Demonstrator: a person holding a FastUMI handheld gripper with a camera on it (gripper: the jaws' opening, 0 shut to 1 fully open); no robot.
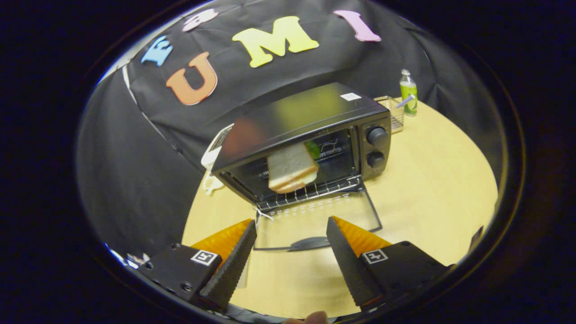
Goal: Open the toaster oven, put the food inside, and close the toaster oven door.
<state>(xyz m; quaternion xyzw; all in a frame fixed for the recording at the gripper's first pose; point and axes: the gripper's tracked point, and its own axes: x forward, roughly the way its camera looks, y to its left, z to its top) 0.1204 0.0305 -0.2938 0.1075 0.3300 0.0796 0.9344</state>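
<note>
The toaster oven (310,139) sits on the table (432,180) with its door (315,220) down flat. The bread (291,167) lies on the rack inside, at 12 o'clock from the gripper (291,229). The fingers are wide apart and hold nothing.

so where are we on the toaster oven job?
Done: toaster oven door is folded down and the sandwich sits on the rack. In hand: nothing; the gripper is open, fingers just short of the door handle. Left: close the door.

Black toaster oven (310,135) (glossy top), white bread (291,167) with tan crust, pale wood table (427,180), green bottle (408,93).
</note>
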